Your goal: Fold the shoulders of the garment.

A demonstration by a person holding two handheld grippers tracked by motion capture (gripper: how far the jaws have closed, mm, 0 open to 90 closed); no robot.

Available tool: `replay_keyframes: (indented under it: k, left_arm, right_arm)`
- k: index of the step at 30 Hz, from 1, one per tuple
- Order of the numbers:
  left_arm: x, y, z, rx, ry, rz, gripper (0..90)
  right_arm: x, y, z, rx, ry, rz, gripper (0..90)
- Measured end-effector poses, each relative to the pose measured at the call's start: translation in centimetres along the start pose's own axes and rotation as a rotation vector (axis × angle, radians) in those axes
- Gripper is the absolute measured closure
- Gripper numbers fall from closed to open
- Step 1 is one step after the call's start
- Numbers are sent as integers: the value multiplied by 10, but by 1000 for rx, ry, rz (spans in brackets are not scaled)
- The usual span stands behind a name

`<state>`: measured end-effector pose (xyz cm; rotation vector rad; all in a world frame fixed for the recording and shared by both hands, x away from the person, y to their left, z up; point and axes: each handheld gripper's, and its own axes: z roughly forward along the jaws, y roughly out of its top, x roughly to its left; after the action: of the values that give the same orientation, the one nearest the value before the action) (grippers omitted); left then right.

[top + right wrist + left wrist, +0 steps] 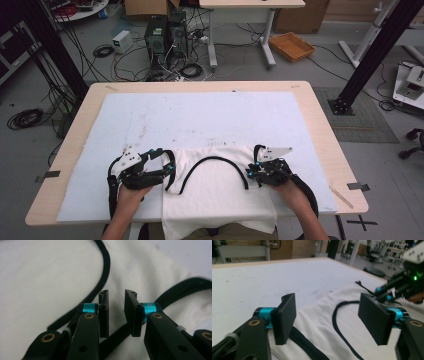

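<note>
At the near edge of the white-padded table (200,115), a white tank top with black trim (215,192) lay flat, its hem hanging over the front. The left gripper (167,162) stood wide open; the right gripper (252,167) showed a narrow gap with apparently nothing pinched. Light, limp cloth, it looked best taken by the trimmed shoulder straps.

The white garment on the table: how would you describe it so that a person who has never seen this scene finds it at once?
Look at the wooden table covered by a pale blue mat. At the mat's near edge, between the left gripper and the right gripper, lies the white garment, its lower part hanging over the table edge. Its black trim, curving around the neckline, sets it apart from the plain mat.
</note>
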<state>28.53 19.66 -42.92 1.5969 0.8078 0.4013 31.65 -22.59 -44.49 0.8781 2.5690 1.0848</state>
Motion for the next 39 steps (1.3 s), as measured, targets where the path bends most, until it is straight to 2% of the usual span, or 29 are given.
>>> replay_keyframes:
  k: [2,3,4,5,6,7,10,13,17,21,24,29,39]
  left_arm:
    - [4,1,1,-14,12,0,227]
    - [6,2,2,-26,23,2,217]
    - [8,3,2,-29,33,2,204]
    - [10,4,2,-36,44,13,196]
    - [13,5,2,-42,52,21,196]
    - [14,6,2,-46,55,22,196]
    - [18,8,3,-70,56,48,199]
    - [18,8,2,-68,53,99,200]
    - [14,5,1,-50,39,135,200]
    - [13,4,-3,-54,38,133,200]
    - [14,4,-6,-68,49,126,200]
    - [19,3,-7,-65,65,106,200]
    - [19,3,-6,-51,81,101,200]
  right_arm:
    - [-1,-1,-1,-5,8,7,743]
    - [-2,-1,-3,0,5,-3,712]
    - [-2,-2,-3,-8,12,-6,635]
    - [-3,-3,-4,-24,9,-10,513]
    - [-4,-3,-5,-59,-4,-10,400]
    - [-6,-2,-8,-90,-23,-8,351]
    - [-10,0,-17,-185,-70,7,278]
    - [-14,-1,-25,-243,-111,10,218]
    - [-20,-4,-35,-275,-170,7,208]
    - [-28,-10,-47,-300,-202,37,204]
    - [-33,-14,-55,-321,-210,57,204]
    - [-38,-16,-62,-336,-228,96,196]
    - [-36,-18,-60,-317,-229,93,196]
